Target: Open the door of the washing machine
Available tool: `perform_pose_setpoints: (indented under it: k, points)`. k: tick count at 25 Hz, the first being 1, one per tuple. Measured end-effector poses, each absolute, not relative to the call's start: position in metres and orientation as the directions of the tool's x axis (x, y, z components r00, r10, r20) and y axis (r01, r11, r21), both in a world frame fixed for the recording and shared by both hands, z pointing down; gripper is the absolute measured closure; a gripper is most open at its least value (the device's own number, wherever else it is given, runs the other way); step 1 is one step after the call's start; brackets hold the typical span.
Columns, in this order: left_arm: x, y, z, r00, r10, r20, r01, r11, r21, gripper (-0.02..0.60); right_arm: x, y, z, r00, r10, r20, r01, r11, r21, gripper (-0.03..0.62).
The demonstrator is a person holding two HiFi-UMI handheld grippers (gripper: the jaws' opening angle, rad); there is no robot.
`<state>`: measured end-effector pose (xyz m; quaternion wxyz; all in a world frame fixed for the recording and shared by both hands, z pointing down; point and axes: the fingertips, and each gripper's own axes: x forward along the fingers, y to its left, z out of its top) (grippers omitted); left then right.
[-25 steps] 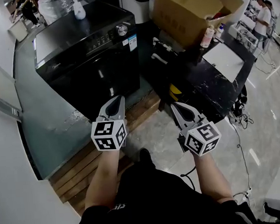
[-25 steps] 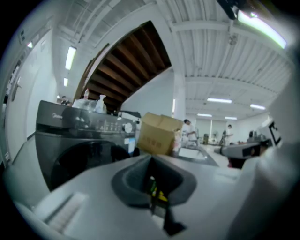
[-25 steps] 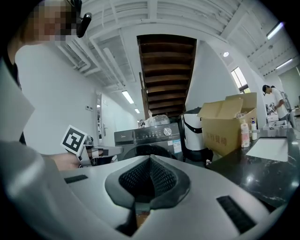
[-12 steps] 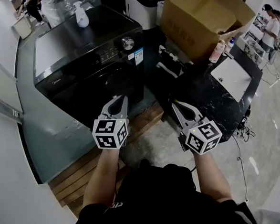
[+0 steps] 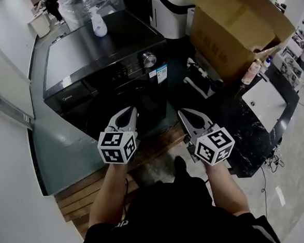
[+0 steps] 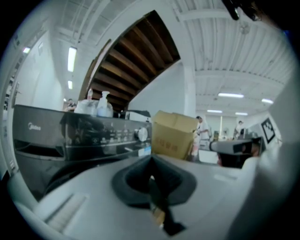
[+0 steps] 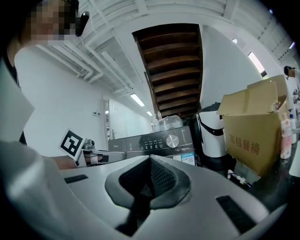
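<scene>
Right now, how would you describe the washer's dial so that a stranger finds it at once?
Start at the black washer in the middle of the head view. Its control panel runs along the front top edge, and the dial sits at the panel's right end. It is the only round silver knob, next to a blue and white sticker.

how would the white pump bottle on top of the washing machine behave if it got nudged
The white pump bottle is tall and narrow, so a nudge near its top would probably tip it. It stands on the smooth dark top of the washing machine, so a low push may slide it. It looks plastic: likely light.
</scene>
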<state>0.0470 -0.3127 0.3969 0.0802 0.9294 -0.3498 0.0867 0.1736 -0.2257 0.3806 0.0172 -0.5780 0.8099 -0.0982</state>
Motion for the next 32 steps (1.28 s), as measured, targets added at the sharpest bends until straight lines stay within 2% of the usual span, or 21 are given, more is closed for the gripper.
perform_pose_setpoints:
  k: [8, 16, 21, 24, 32]
  points:
    - [0.090, -0.369, 0.386, 0.704, -0.677, 0.215, -0.704, -0.706, 0.078, 0.572, 0.215, -0.299, 0.379, -0.418, -0.904, 0.091, -0.899, 0.398, -0.183, 0.600]
    - [0.102, -0.398, 0.402, 0.632, -0.729, 0.264, -0.769, -0.632, 0.094, 0.572, 0.211, -0.349, 0.410, -0.575, -0.791, 0.208, -0.817, 0.540, -0.203, 0.600]
    - [0.100, -0.408, 0.411, 0.571, -0.767, 0.293, -0.816, -0.570, 0.097, 0.572, 0.209, -0.366, 0.429, -0.621, -0.735, 0.272, -0.784, 0.584, -0.209, 0.589]
    - [0.096, -0.409, 0.411, 0.540, -0.790, 0.290, -0.838, -0.537, 0.098, 0.572, 0.202, -0.370, 0.442, -0.670, -0.669, 0.321, -0.738, 0.645, -0.196, 0.461]
    - [0.070, -0.419, 0.423, 0.499, -0.812, 0.304, -0.866, -0.484, 0.129, 0.572, 0.177, -0.396, 0.478, -0.678, -0.574, 0.458, -0.683, 0.723, -0.105, 0.353]
